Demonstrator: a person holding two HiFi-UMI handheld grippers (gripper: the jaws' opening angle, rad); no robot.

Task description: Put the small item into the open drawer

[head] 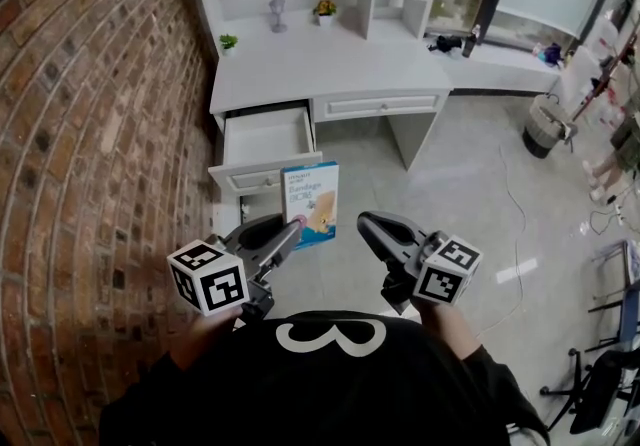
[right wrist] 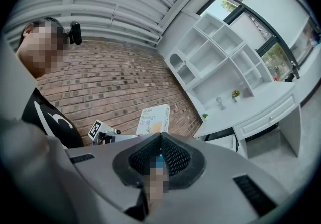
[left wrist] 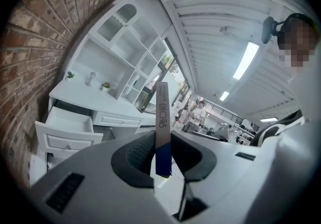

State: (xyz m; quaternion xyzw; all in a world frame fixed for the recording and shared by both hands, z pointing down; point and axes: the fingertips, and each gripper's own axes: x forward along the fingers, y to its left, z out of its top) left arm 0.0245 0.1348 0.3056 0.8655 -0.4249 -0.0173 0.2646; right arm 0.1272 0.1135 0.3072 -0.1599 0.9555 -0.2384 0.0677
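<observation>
Pinching the box [head: 311,202] by its bottom edge, up in the air near the open drawer [head: 262,137], the left claw [head: 295,226] might let it tip and fall. The right claw [head: 365,222] is closed and empty.

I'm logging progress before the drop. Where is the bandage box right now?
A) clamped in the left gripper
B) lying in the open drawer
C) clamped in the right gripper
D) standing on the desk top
A: the left gripper has its pads pressed on the edge of the box, which it holds upright and clear of the open drawer.
</observation>
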